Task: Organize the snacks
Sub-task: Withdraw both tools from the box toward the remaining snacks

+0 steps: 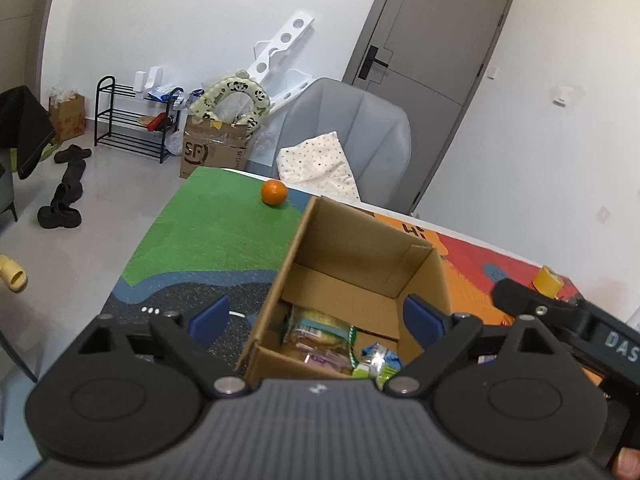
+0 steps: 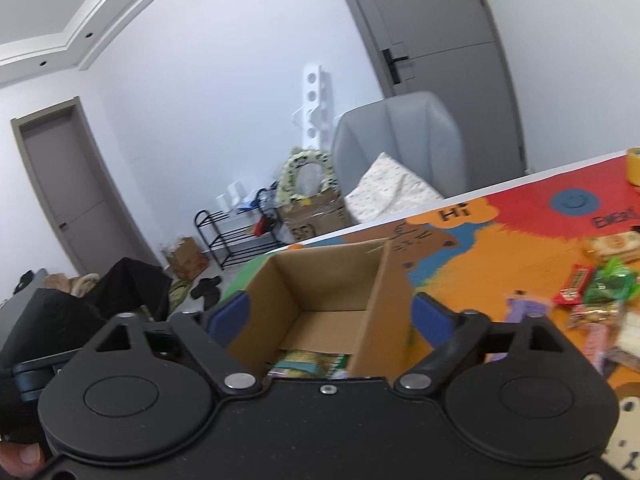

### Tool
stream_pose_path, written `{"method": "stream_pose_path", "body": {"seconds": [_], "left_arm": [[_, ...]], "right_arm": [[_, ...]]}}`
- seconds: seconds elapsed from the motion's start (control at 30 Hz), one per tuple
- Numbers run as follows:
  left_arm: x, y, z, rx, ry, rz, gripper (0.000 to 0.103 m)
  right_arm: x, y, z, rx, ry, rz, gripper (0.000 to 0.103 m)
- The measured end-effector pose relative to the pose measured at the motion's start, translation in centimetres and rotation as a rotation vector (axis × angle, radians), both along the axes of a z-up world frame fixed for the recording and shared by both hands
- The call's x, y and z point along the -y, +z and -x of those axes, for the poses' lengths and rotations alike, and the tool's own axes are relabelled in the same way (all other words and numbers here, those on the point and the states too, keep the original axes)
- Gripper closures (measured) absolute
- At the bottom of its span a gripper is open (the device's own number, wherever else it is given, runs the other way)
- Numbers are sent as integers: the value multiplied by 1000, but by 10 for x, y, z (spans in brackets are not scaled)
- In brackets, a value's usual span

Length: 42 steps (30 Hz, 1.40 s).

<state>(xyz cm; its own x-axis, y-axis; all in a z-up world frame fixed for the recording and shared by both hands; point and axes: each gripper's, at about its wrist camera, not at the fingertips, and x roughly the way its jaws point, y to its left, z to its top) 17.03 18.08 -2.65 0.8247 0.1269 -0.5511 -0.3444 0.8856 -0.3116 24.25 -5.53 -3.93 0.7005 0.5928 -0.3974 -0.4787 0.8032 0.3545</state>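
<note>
The left gripper (image 1: 316, 320) points forward and a bit down. Its two blue fingers (image 1: 210, 316) stand wide apart, and nothing is pinched between them. The right gripper (image 2: 330, 314) also points forward and a bit down, with its blue fingers (image 2: 430, 312) spread wide and gripping nothing. A fingertip (image 2: 24, 456) of the person shows at the bottom left corner of the right wrist view.

Desk (image 1: 208, 240) covered by a colourful cartoon mat: green patch, dark speckled band, orange and red areas with "Hi" print. Open cardboard box (image 1: 344, 256) standing on mat, orange fruit (image 1: 274, 193) alone on green near far edge, yellow tape roll (image 1: 549, 280) on red part, loose snack packets (image 2: 596, 296) scattered right of box
</note>
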Motion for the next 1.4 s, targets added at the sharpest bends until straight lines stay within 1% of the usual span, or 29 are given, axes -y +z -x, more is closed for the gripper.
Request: {"method": "stream_pose_path", "body": {"seconds": [0.1,0.17,0.37,0.6,0.77,0.97,1.07,1.13,1.2,1.4], "left_arm": [[10,2,0,-8,-6,-13,9],[18,4,2,-9,-19,-25,9],[42,9,4,-2,-54,-35,0],[67,9,2,-11,-91,-42,0],[83,8,-1,-24,-118,-33,0],[102,11,-6,-34,-152,-53,0],[114,14,-9,-36,-166,-74,0],[121,16,-12,-38,-165,-82,0],[127,15,-15,-45,-171,-86,0],[149,11,-24,-74,-221,-119,0]], "right_arm": [[15,0,1,-6,-29,-1,0],[23,0,1,-16,-40,2,0],[45,-3,3,-35,-66,37,0],[74,-4,7,-44,-101,45,0],[92,-3,11,-51,-110,56,0],[106,1,13,-52,-114,83,0],[116,3,12,-52,-150,103,0],[121,5,13,-26,-176,143,0],[126,6,14,-8,-173,155,0],[145,1,4,-50,-218,169,0]]}}
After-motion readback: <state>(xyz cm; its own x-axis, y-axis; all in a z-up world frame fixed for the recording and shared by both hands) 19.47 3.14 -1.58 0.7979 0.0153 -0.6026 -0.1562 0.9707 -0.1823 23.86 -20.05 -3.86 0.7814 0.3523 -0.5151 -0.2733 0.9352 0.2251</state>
